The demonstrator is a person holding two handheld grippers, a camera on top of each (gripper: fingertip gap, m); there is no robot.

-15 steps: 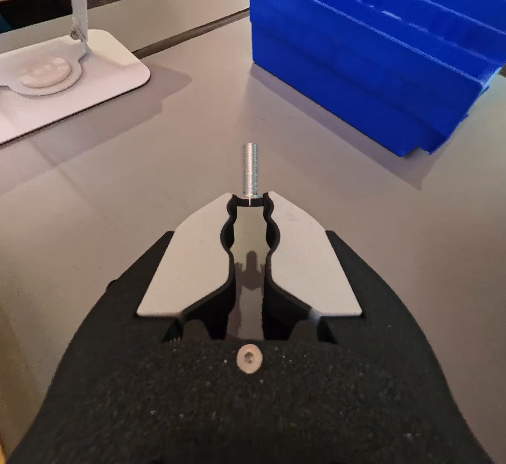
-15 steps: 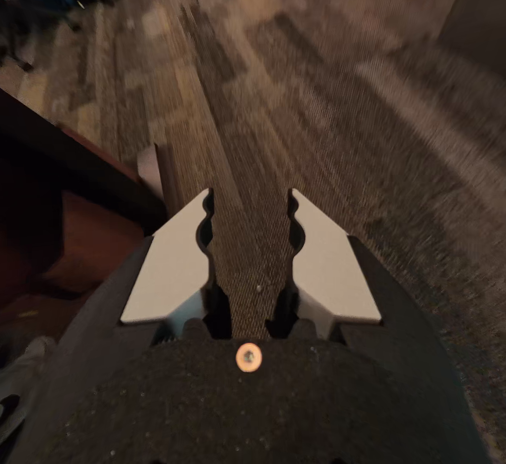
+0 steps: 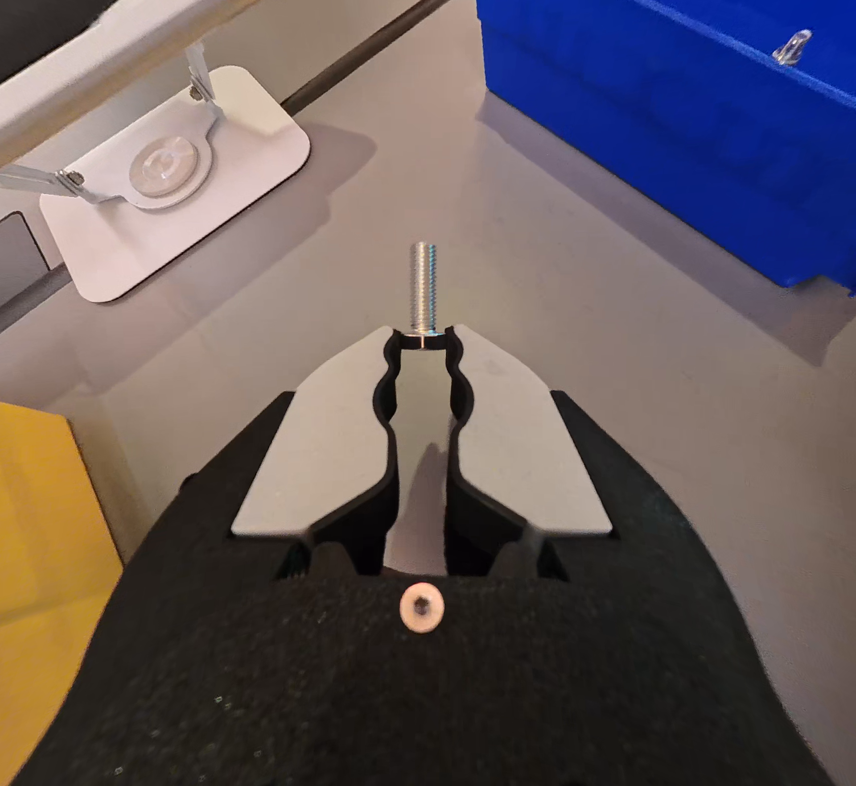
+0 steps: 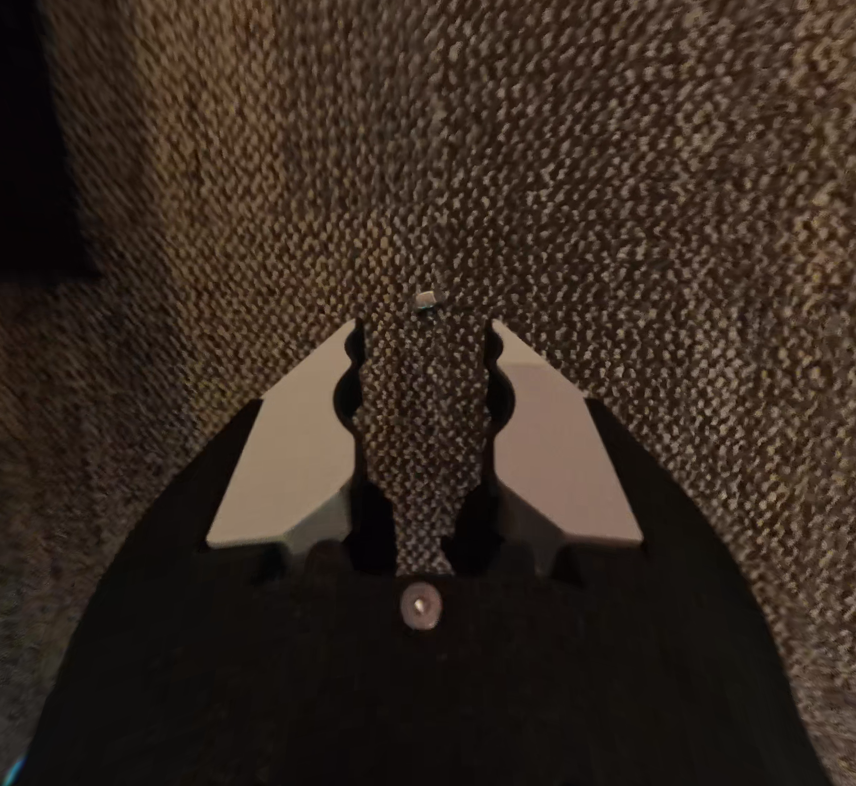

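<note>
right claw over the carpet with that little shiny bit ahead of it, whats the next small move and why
Probably ease the right claw forward and down so its open fingers straddle the small shiny piece, then close. The piece lies on the carpet just beyond the fingertips, roughly centred on the gap, and nothing sits between the pads yet. The left claw is occupied, gripping a bolt by its head.

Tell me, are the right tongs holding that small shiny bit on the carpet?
No, the right tongs stand open with only carpet between them, and the shiny bit lies just beyond their tips.
</note>
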